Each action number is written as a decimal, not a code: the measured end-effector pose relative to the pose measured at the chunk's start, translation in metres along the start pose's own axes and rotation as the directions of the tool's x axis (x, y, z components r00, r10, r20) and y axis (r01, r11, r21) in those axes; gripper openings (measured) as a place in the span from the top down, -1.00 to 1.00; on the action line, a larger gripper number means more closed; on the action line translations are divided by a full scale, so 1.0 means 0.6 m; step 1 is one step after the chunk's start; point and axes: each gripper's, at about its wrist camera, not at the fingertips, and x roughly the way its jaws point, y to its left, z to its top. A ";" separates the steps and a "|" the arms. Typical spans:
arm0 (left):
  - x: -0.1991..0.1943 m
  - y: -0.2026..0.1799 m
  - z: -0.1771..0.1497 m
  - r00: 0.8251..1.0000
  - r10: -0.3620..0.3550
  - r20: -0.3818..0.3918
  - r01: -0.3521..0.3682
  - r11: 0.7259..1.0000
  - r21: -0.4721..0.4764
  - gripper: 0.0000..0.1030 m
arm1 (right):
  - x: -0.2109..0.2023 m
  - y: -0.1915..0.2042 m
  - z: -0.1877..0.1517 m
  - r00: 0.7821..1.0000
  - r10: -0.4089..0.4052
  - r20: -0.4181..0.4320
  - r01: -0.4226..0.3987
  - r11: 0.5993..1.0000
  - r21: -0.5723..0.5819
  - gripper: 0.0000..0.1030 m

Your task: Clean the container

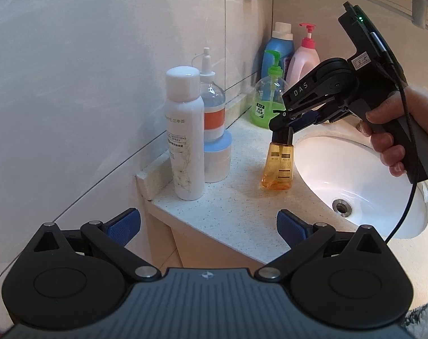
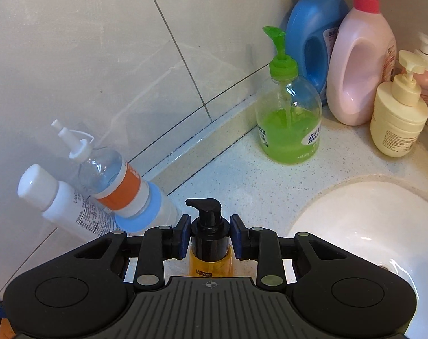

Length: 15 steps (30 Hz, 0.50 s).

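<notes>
From the left wrist camera, the left gripper (image 1: 208, 227) hangs released, its blue-padded fingers (image 1: 123, 227) spread wide with nothing between them, over the front corner of the speckled white stone countertop (image 1: 236, 206). Ahead, the right gripper (image 1: 283, 120), held in the person's right hand (image 1: 389, 138), is clamped on the black pump neck of a small amber-filled clear plastic pump bottle (image 1: 279, 166). That bottle stands upright on the countertop, just beside the left rim of the white oval sink basin (image 1: 355, 175). Near the wall stand a tall white capped spray bottle (image 1: 185, 132), a clear bottle with an orange label (image 1: 212, 107) on top of a white jar with a pale blue lid (image 1: 218, 158), and a round clear pump bottle of green liquid (image 1: 267, 104).

From the right wrist camera, the right gripper (image 2: 210, 236) grasps the amber bottle (image 2: 210, 260) by its black collar, one blue pad (image 2: 183, 236) on each side, the pump nozzle pointing left. Behind stand the green-liquid bottle (image 2: 288, 121), a blue detergent jug with a white cap (image 2: 312, 39), a pink jug with a red pump (image 2: 360, 70), and a cream pump bottle (image 2: 397, 115). The sink basin (image 2: 369, 226) lies to the right.
</notes>
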 end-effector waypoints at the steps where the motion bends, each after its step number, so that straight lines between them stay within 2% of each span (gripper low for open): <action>1: 0.001 -0.002 0.000 1.000 -0.005 -0.001 0.005 1.000 0.005 -0.99 | -0.005 0.003 -0.007 1.000 -0.004 0.009 0.004 1.000 -0.015 0.37; 7: 0.010 -0.018 -0.002 0.999 -0.036 -0.007 0.037 0.998 0.041 -0.99 | -0.031 0.032 -0.049 0.999 -0.014 0.049 0.019 0.994 -0.110 0.37; 15: 0.015 -0.036 -0.004 0.998 -0.058 -0.016 0.059 0.996 0.072 -0.99 | -0.043 0.066 -0.084 0.998 -0.026 0.057 0.037 0.977 -0.212 0.36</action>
